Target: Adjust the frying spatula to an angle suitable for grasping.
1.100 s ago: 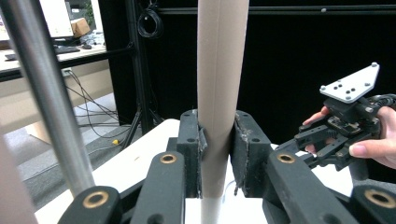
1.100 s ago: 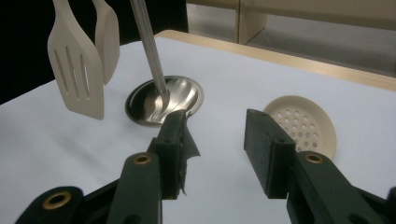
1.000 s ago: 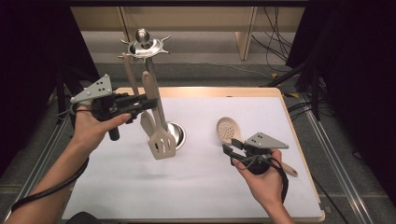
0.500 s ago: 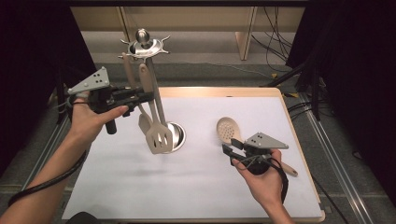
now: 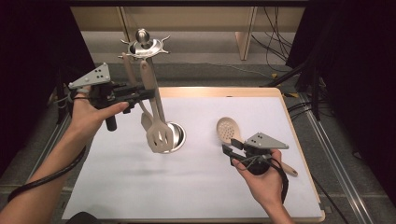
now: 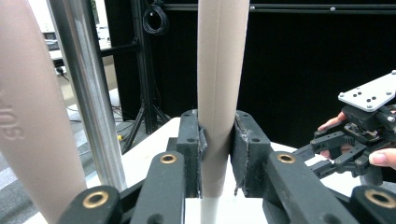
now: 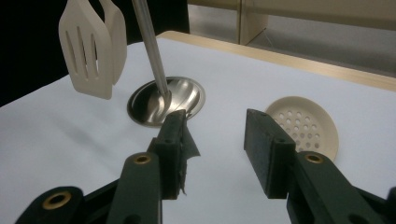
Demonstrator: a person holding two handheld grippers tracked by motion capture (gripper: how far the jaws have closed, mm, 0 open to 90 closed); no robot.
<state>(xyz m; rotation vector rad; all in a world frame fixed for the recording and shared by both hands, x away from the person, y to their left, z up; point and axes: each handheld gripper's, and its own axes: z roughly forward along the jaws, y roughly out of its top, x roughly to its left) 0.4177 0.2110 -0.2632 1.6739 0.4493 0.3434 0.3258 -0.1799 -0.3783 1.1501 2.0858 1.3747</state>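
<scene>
Left tongs [image 5: 148,94]: pinching the handle of the slotted spatula [image 5: 159,135], pads on both sides of the beige shaft; raised above the left half of the worktop [image 5: 140,186].
Slotted spatula: hangs upright beside the rack pole [image 6: 88,93], blade just above the rack base [image 5: 176,136]; whether its top is on a hook, cannot tell.
Utensil rack [image 5: 142,44]: steel pole on a round dished base, star-shaped hook crown on top; a second beige utensil [image 5: 145,120] hangs just behind the spatula.
Rack base: shallow steel dish, holding the pole foot.
Right tongs [image 5: 228,151]: spread, nothing between the pads; low over the right side of the worktop.
Perforated spoon [image 5: 227,130]: lies flat on the white sheet, bowl just ahead of the right tongs.
</scene>
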